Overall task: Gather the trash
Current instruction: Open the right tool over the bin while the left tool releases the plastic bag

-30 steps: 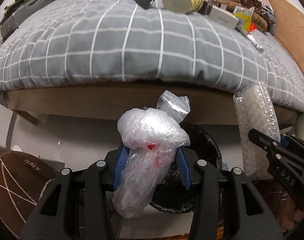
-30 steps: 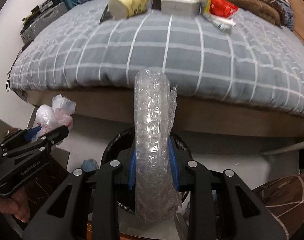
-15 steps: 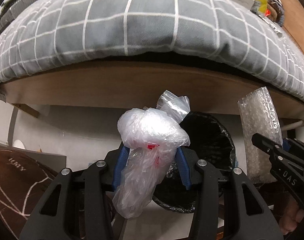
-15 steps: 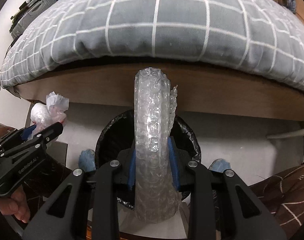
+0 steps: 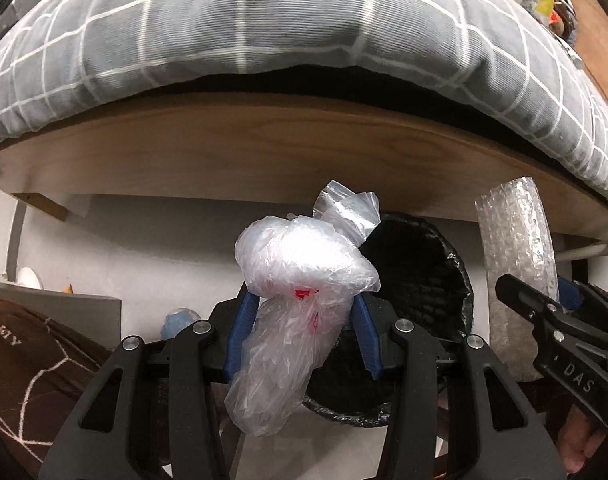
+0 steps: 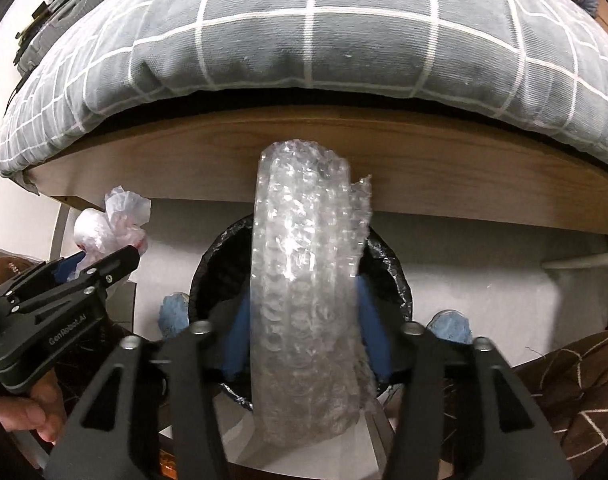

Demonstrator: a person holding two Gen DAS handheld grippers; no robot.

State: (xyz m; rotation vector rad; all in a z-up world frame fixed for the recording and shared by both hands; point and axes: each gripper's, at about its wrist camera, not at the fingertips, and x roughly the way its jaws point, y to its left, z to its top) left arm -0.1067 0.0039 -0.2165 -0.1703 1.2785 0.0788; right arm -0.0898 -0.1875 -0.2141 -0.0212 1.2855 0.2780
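A roll of clear bubble wrap point(image 6: 304, 280) hangs over the round black-lined bin point(image 6: 387, 272) as the right gripper's point(image 6: 304, 328) jaws open around it; best released centred. The left gripper point(image 5: 300, 332) clamps a crumpled clear plastic bag point(image 5: 300, 276) beside the bin.

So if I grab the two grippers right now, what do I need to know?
Left gripper: shut on the plastic bag, beside the bin.
Right gripper: jaws opening, bubble wrap between them, over the bin.
Done: both pieces carried from the bed to the bin.
Left: let the wrap fall in, then move the bag over the bin and drop it. More clutter probably waits on the bed.
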